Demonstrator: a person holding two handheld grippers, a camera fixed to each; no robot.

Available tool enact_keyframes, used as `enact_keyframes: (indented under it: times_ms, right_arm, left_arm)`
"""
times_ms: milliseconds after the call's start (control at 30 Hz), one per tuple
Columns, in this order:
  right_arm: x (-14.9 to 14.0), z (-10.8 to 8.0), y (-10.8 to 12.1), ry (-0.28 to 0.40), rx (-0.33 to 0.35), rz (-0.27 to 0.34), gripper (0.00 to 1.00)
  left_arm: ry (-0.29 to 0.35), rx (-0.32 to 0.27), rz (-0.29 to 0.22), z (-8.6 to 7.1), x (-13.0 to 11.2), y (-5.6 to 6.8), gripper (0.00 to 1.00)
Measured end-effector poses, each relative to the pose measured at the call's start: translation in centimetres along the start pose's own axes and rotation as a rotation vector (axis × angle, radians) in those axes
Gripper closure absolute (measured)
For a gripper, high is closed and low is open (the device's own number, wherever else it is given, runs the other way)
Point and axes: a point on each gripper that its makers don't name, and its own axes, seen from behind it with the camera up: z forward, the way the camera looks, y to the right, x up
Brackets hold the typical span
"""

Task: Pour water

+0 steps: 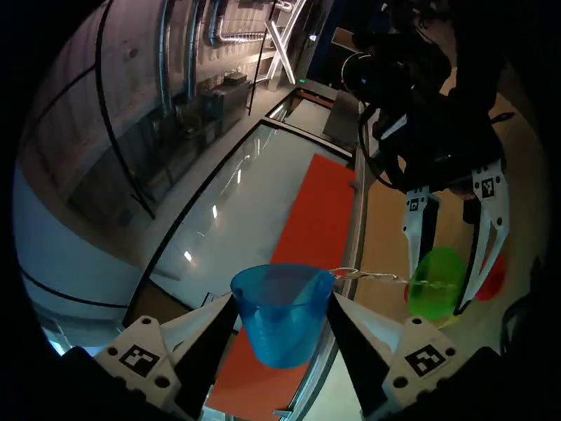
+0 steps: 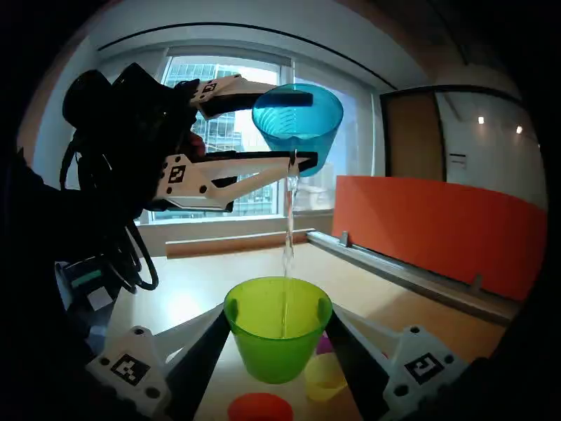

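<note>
Right gripper view: green cup point(image 2: 278, 347) clamped in right hand-held gripper point(image 2: 278, 316).

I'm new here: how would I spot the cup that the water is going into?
Find the orange partition along the wooden desk. In front of it, the right gripper clasps a see-through green cup, under a thin stream falling from a blue cup. Unlike the small yellow cup and red cup below it, it is held up and catching water.

Tilted blue cup point(image 2: 297, 125) streams water point(image 2: 287, 231) into upright green cup point(image 2: 277, 340).
</note>
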Motion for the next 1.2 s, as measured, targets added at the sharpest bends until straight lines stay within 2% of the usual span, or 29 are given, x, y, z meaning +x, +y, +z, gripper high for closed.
enact_keyframes:
  times_ms: [300,900,1200]
  right_arm:
    - [0.1,-0.1,0.1,0.002,-0.003,-0.001,0.10]
    - [0.4,0.0,-0.1,0.008,-0.002,-0.005,0.10]
    - [0.4,-0.1,0.1,0.008,-0.006,-0.005,0.10]
  left_arm:
    - [0.006,0.006,0.018,-0.2,0.3,-0.2,0.15]
    - [0.015,0.015,0.091,-0.7,1.1,-0.3,0.15]
    - [0.021,0.025,0.118,-0.7,1.4,-0.9,0.15]
